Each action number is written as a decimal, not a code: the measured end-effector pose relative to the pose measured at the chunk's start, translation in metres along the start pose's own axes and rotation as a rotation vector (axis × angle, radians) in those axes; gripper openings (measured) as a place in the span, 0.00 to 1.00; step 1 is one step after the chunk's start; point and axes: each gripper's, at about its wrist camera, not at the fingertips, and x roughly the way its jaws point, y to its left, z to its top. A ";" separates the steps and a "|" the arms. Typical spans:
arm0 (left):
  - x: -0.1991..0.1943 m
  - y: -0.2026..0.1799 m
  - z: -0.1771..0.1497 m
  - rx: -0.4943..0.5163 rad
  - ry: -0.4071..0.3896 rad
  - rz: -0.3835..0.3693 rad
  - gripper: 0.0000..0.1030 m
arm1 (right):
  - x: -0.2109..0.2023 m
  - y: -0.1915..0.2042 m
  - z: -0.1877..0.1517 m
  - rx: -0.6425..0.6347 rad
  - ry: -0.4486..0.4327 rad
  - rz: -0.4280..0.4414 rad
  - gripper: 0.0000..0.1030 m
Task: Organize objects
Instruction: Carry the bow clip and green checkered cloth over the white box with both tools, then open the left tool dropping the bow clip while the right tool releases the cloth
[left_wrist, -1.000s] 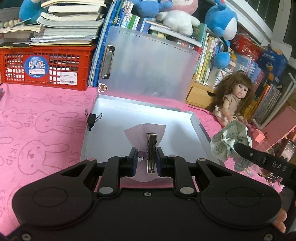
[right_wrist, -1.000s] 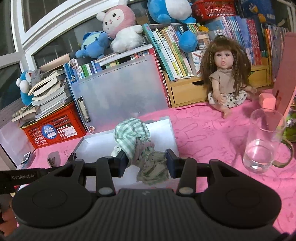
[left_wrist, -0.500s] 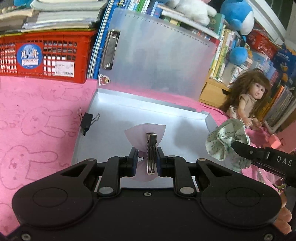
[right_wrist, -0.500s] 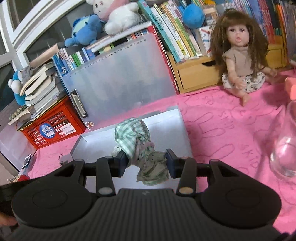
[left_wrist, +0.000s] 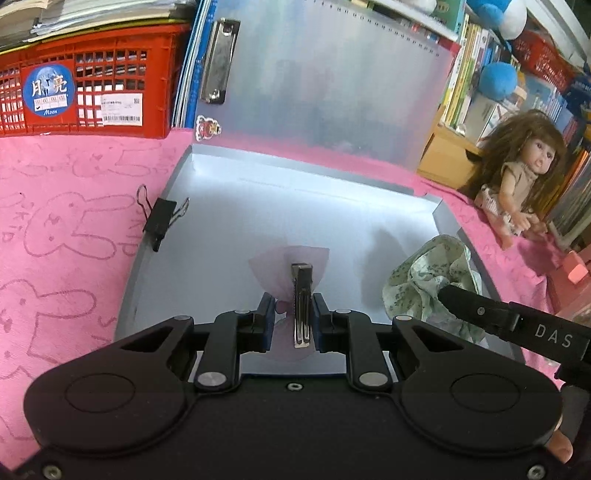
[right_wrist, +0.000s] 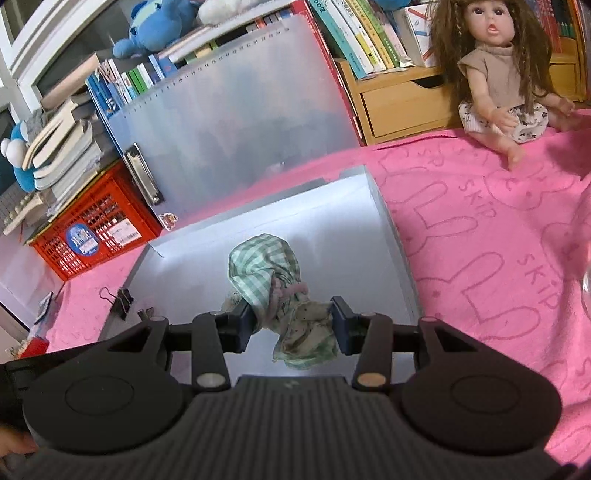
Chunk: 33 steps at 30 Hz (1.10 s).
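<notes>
**Both grippers carry small items over the open box**

The left gripper (left_wrist: 293, 314) is pinched fully closed on a pink bow hair clip (left_wrist: 301, 295), its pads meeting on the metal clip at the bow's middle, probably because that stiff bar gives a firmer purchase than the gauzy fabric; the bow's upper half fans out beyond the fingertips, above the pale floor of the grey box (left_wrist: 159, 206). The right gripper (right_wrist: 293, 317) stands partly open but is clamped on a bunched green cloth (right_wrist: 273, 280), checked on one side and flowered on the other; the bundle is soft and bulky, which would explain the wider jaw spacing, and loose folds hang below the pads. Seen from the left wrist, that cloth hangs near the box's right wall, well apart from the bow, so the two loads should not tangle.

The box lies on a pink rabbit-print cloth (left_wrist: 55, 229) with its translucent lid (left_wrist: 325, 92) propped upright behind, leaving the inside free to receive things; a black binder clip (left_wrist: 160, 221) sits on its left wall. Both items seem destined for the box, neither yet set down; a doll (right_wrist: 495, 70) sits beyond on the right.
</notes>
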 end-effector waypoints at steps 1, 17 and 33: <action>0.001 0.000 0.000 0.000 0.004 0.001 0.19 | 0.001 0.000 -0.001 -0.001 0.003 -0.002 0.46; 0.006 0.004 0.000 -0.001 0.009 -0.001 0.19 | 0.007 -0.004 -0.004 0.012 0.025 0.007 0.46; 0.005 0.001 0.000 0.016 0.005 0.006 0.21 | 0.006 -0.002 -0.005 0.002 0.019 0.015 0.60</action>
